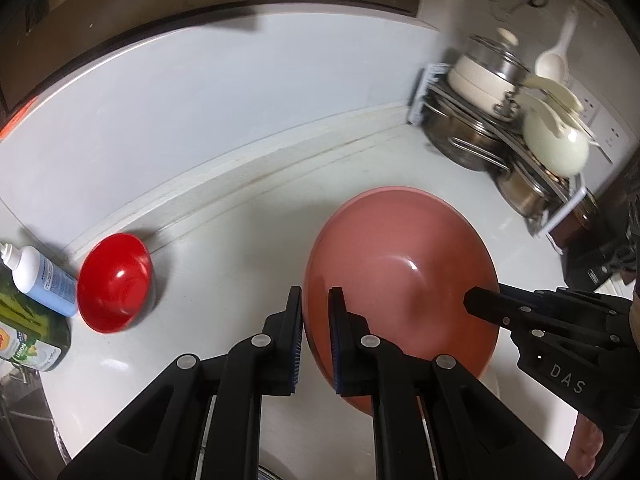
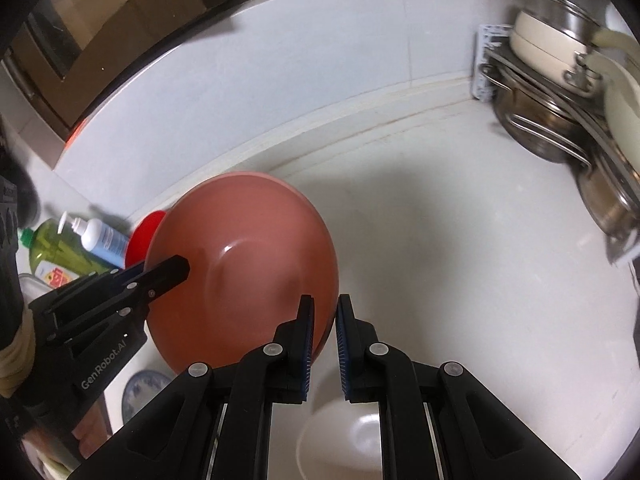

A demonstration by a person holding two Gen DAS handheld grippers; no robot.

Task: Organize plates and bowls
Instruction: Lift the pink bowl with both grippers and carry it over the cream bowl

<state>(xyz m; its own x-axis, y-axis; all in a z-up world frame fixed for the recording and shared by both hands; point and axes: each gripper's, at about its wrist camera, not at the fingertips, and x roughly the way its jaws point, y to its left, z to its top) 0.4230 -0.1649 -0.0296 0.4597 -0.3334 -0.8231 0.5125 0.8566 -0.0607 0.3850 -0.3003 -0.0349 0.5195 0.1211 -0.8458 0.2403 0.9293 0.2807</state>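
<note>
A large pink dish (image 1: 400, 264) hangs tilted above the white counter (image 1: 240, 248), held at two opposite edges. My left gripper (image 1: 316, 314) is shut on its left rim, which passes between the blue pads. In the same view my right gripper (image 1: 480, 302) pinches the right rim. The right wrist view shows the pink dish (image 2: 248, 248) with my right gripper (image 2: 325, 320) shut on its near rim and my left gripper (image 2: 178, 268) clamped on the far left edge. A small red bowl (image 1: 116, 280) sits on the counter by the wall, partly hidden behind the dish as the red bowl (image 2: 146, 236).
A white bowl (image 2: 344, 436) and a blue-patterned plate (image 2: 140, 392) lie below the grippers. A white-and-blue pump bottle (image 1: 44, 276) and a green soap bottle (image 1: 28, 332) stand at the left. A metal rack (image 1: 500, 128) of pots, pans and cream cookware fills the right corner.
</note>
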